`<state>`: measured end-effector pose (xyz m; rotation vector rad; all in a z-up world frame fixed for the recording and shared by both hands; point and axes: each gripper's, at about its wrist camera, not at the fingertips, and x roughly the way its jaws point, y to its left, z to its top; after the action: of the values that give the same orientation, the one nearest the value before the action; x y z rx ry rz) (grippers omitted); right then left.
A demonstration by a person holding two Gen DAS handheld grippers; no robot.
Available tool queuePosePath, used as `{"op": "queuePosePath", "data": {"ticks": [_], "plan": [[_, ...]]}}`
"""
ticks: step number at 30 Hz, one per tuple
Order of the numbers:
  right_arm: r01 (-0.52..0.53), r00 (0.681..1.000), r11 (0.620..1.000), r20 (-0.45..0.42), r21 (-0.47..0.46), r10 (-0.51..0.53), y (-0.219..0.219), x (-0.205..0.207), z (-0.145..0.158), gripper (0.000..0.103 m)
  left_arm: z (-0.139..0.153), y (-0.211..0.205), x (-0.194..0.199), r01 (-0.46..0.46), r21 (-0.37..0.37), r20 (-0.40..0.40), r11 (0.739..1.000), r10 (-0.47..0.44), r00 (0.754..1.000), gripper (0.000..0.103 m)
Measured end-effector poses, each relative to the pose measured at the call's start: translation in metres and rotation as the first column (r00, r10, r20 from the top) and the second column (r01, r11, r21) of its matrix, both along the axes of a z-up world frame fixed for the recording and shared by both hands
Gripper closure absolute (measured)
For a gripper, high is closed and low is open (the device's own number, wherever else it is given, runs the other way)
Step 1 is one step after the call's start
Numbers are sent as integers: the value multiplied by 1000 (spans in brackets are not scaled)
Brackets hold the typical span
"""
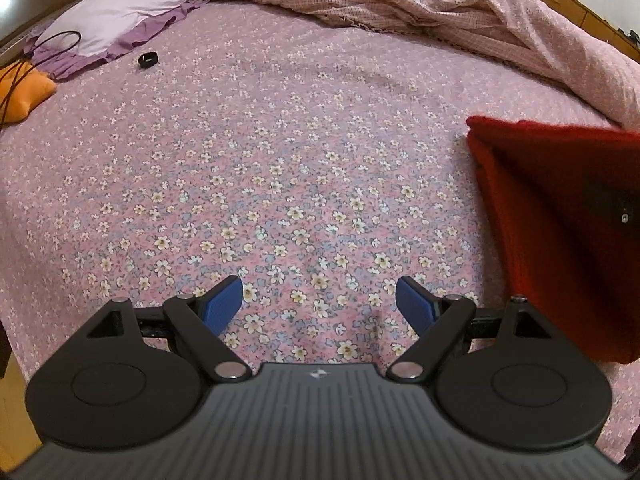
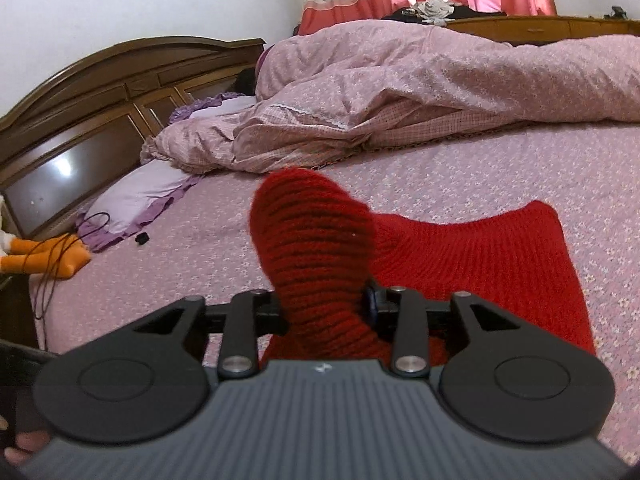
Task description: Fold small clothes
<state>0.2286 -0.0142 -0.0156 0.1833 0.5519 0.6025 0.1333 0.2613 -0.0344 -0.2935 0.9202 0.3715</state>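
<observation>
The left gripper (image 1: pixel 320 300) stands wide open over the floral bedsheet (image 1: pixel 280 152), nothing between its blue pads (image 1: pixel 224 304). At three o'clock in its view hangs the red knitted garment (image 1: pixel 552 216), cut off by the frame edge.

In the right wrist view the right gripper (image 2: pixel 326 308) has a bunched fold of that garment between its jaws; the knit hides both pads, so whether they press on it cannot be told. The rest trails onto the sheet toward two o'clock. Rumpled quilt (image 2: pixel 400 92) at twelve o'clock, lilac pillow (image 2: pixel 140 196) at ten.
</observation>
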Motion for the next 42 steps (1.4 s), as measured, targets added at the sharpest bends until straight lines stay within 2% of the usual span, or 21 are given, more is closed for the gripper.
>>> {"op": "queuePosePath", "data": {"ticks": [3, 5, 11, 15, 25, 28, 32, 36, 42], "plan": [[-21, 999, 999, -24, 37, 22, -4, -3, 4, 50, 6, -2, -1, 2, 8, 13, 1000, -2, 1000, 16], [-28, 999, 998, -37, 55, 30, -6, -6, 6, 48, 10, -4, -2, 5, 10, 23, 1000, -6, 1000, 16], [-61, 995, 990, -67, 129, 70, -26, -21, 16, 47, 27, -14, -7, 25, 26, 66, 999, -27, 997, 16], [-69, 992, 978, -89, 197, 88, -48, -29, 25, 46, 50, -25, -8, 53, 43, 115, 998, -57, 992, 16], [94, 991, 970, -114, 224, -70, -104, -37, 32, 45, 99, -69, 9, 171, 64, 211, 983, -180, 961, 16], [168, 981, 960, -137, 226, -139, -120, -36, 26, 38, 107, -83, 24, 204, 62, 228, 977, -212, 950, 16], [244, 961, 940, -192, 239, -200, -139, -33, 14, 38, 106, -101, 51, 247, 59, 232, 967, -254, 939, 16], [290, 945, 926, -226, 242, -237, -155, -33, 4, 38, 94, -116, 72, 267, 46, 197, 963, -270, 942, 16], [314, 933, 918, -259, 245, -250, -165, -33, -9, 38, 67, -123, 78, 279, 36, 140, 960, -281, 949, 17]]}}
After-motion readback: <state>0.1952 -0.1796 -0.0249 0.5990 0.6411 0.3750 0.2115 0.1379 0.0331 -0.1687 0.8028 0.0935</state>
